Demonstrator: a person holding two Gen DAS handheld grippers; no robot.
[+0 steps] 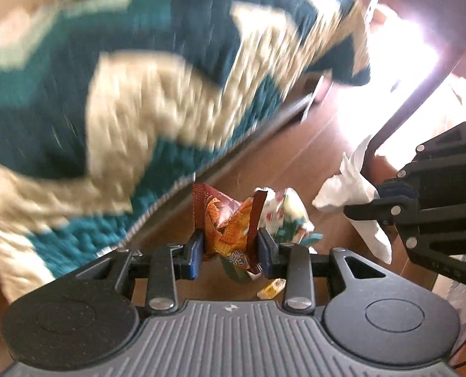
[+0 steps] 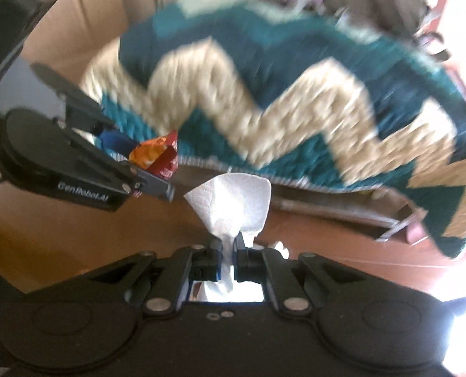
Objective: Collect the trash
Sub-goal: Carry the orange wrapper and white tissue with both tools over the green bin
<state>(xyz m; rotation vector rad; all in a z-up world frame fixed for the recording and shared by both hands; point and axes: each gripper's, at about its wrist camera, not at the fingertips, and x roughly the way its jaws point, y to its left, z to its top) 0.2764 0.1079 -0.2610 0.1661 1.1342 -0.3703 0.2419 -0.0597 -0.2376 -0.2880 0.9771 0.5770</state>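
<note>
Crumpled wrapper in left tool

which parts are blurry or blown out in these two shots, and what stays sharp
Left wrist view: the teal and beige rug is smeared by motion, the window light upper right is blown out, the orange snack wrapper stays sharp. Right wrist view: same rug blur, glare at the lower right edge, the white tissue stays crisp.

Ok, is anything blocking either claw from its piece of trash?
No. The left claw is already shut on the orange snack wrapper, and the right claw pinches the white tissue. No bin is in view.
</note>
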